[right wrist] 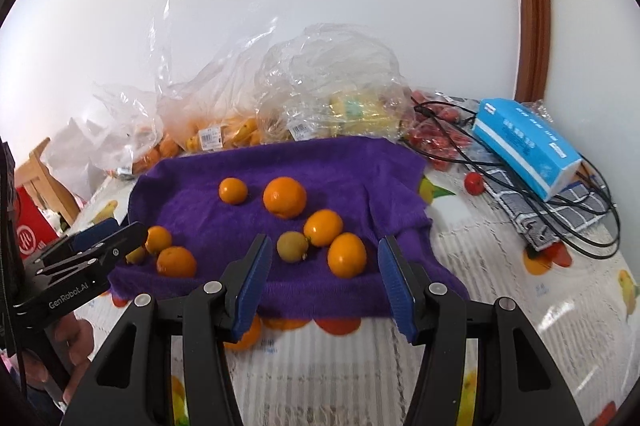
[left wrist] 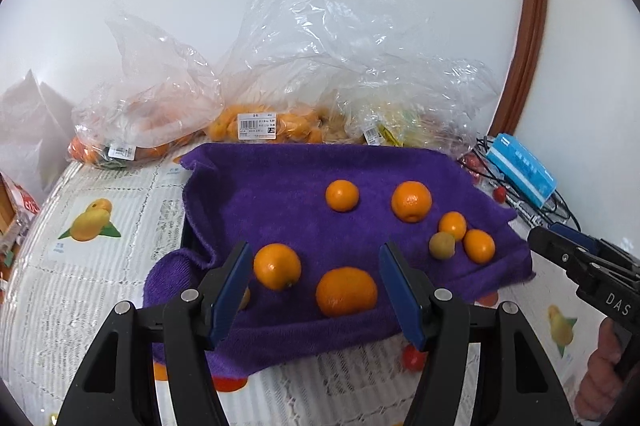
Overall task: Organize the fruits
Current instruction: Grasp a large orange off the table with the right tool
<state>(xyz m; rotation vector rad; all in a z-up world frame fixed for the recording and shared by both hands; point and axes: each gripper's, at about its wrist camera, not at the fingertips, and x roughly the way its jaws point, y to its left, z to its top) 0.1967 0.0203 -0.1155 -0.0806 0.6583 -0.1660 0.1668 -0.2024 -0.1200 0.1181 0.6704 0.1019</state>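
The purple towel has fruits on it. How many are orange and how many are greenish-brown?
On the purple towel:
Orange fruits: 6
Greenish-brown fruit: 1
Total: 7
A small yellowish thing by the left tongs is too hidden to count.

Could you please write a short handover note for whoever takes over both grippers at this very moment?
Left gripper: open, empty, hovering by the near edge of the purple terry towel, facing two round orange citrus fruits.
Right gripper: open, empty, facing the small greenish-brown fruit and orange ones beside it.
Seven fruits show in the left view, scattered loose on the towel; clear plastic bags of fruit lie behind it.
Done: no fruit grouped.
Left: all sorting.
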